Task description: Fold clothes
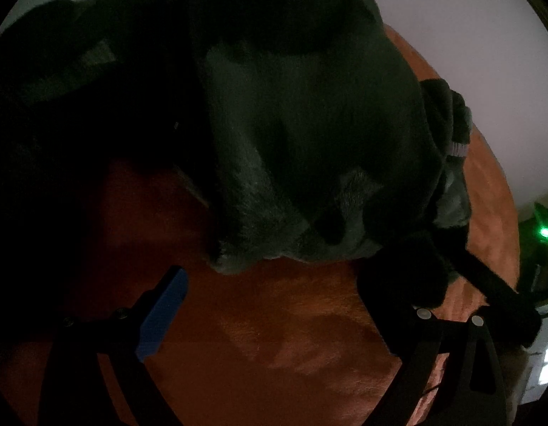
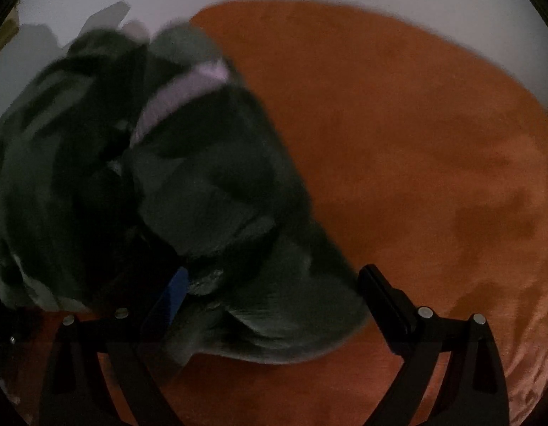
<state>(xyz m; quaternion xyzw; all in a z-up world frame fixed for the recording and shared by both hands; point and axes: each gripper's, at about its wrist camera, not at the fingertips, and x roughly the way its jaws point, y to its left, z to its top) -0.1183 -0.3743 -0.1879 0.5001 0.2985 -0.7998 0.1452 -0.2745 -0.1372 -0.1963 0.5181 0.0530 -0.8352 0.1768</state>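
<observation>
Your right gripper [image 2: 274,298] sat wide over the dark fleece garment [image 2: 188,184] at lower left, gripping nothing; the left gripper [image 1: 274,294] was wide too. You needed a clean hem first.

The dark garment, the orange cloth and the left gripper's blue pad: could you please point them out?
dark garment [image 2: 210,191]: right wrist view, middle of the bunched fabric.
orange cloth [image 2: 398,124]: right wrist view, bare stretch.
blue pad [image 1: 164,314]: left wrist view, face of the pad.

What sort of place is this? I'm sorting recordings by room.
Probably a room at home, though it is dim: a fluffy grey garment lies crumpled on an orange cloth-covered surface, perhaps a bed or table, against a plain pale wall.
</observation>
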